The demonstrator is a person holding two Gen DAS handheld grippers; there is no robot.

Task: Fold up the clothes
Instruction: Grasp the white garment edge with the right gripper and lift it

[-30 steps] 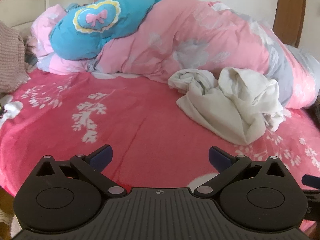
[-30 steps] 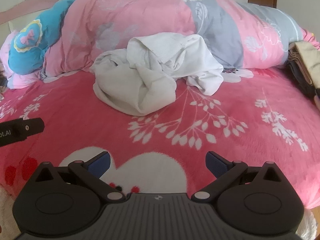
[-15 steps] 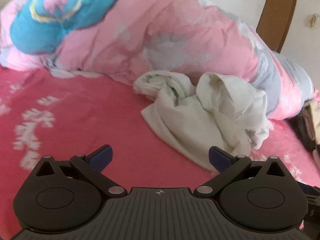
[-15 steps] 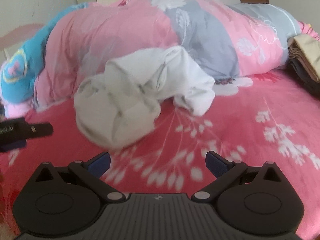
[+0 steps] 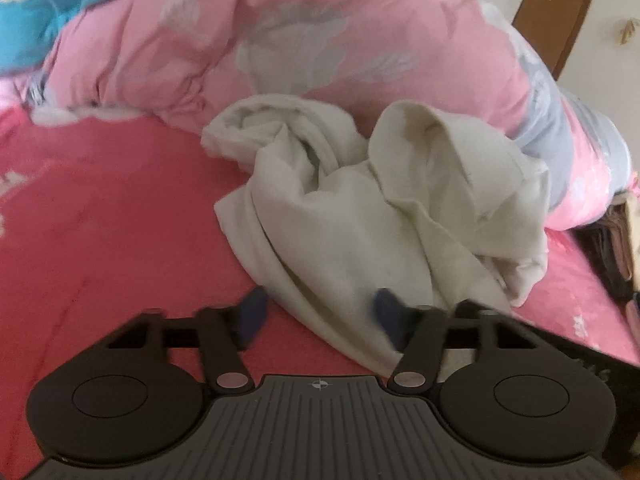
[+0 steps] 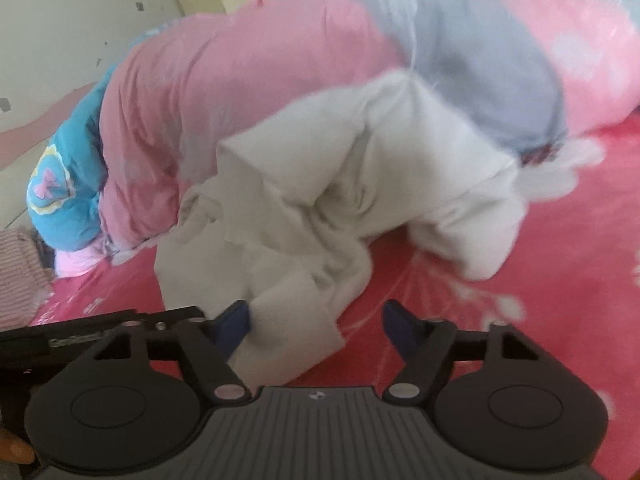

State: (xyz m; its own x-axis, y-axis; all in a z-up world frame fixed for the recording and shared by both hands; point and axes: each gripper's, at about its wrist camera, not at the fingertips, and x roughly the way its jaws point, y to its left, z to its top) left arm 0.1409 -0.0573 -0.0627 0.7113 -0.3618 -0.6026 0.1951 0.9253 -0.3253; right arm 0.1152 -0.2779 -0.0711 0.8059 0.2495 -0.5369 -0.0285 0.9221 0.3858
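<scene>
A crumpled cream-white garment (image 5: pixel 372 208) lies in a heap on the red floral bedsheet (image 5: pixel 112 216), against a rolled pink quilt. It also shows in the right wrist view (image 6: pixel 328 208). My left gripper (image 5: pixel 320 316) is open, partly narrowed, and its jaws straddle the garment's near lower edge. My right gripper (image 6: pixel 316 326) is open, with the garment's near corner lying between its jaws. The left gripper's body (image 6: pixel 92 332) shows at the lower left of the right wrist view.
A big rolled pink and grey quilt (image 5: pixel 320 48) lies behind the garment. A blue cushion (image 6: pixel 68 196) with a bow heart sits at its left end. Dark folded clothes (image 5: pixel 616 248) lie at the bed's right edge. A brown door (image 5: pixel 556 12) stands far right.
Both grippers have moved forward to the garment, which now lies between their jaws. The left gripper's jaws have narrowed. The garment has not moved.
</scene>
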